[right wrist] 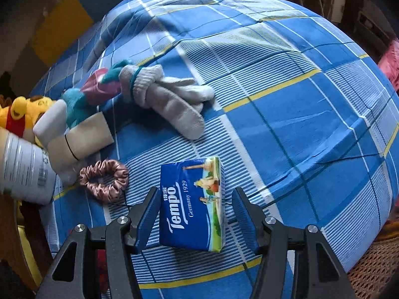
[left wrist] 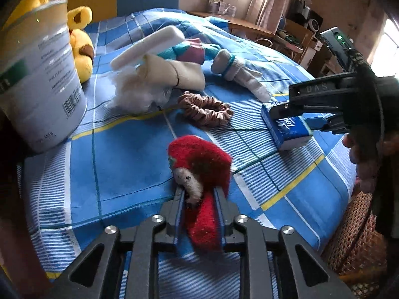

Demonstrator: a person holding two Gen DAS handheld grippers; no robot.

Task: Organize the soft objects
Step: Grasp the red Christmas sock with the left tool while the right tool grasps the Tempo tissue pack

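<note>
Left wrist view: my left gripper (left wrist: 199, 199) fingers are nipped on the red toy (left wrist: 199, 159), lifted for sorting. Right gripper (right wrist: 197, 214) fingers straddle the tissue pack (right wrist: 192, 204) on the bed (right wrist: 299, 124), half open, untouched.

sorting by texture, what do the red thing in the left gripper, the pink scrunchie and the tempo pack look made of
Red toy: looks like felted wool, matte and fuzzy with stray fibres.
Pink scrunchie: probably satin, its gathered folds catch a soft sheen.
Tempo pack: glossy printed plastic film, presumably over paper tissues.
</note>
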